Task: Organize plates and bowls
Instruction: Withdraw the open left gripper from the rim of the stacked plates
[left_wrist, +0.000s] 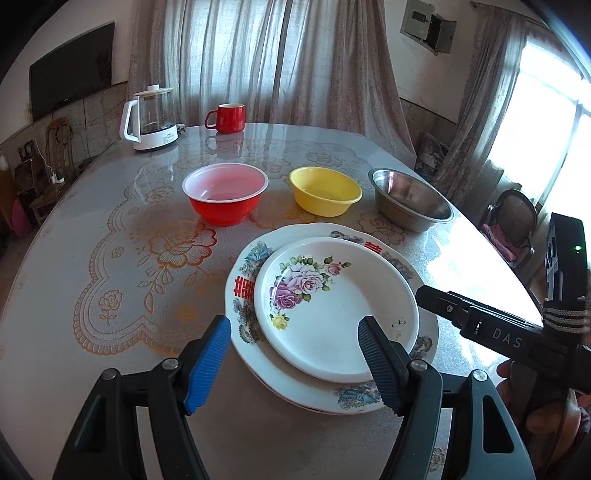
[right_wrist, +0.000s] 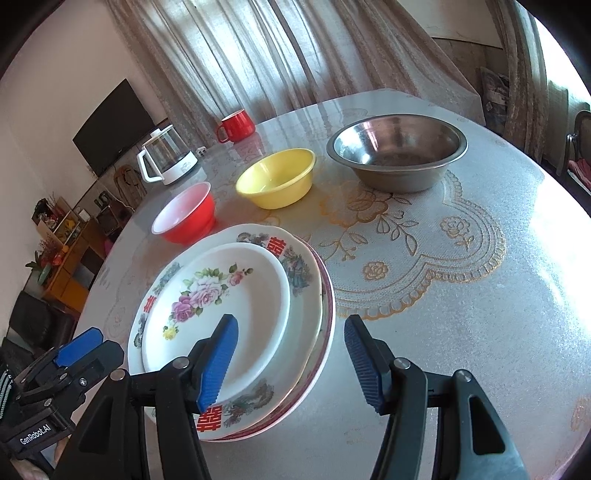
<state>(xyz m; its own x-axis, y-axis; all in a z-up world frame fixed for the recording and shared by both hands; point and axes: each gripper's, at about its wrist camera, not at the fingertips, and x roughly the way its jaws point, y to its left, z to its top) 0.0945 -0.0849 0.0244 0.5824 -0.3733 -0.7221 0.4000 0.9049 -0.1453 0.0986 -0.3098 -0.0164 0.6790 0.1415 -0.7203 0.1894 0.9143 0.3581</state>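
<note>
Here my left tongs and right tongs both gape, holding nothing, straddling opposite rims of the stacked plates on the table.

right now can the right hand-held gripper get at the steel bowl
Probably yes: the right hand-held gripper stands open and empty, and bare table lies between it and the steel bowl.

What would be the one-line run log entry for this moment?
plates: rose plate stacked on larger plates | bowls: red, yellow, steel, unstacked | left gripper: open | right gripper: open
</note>
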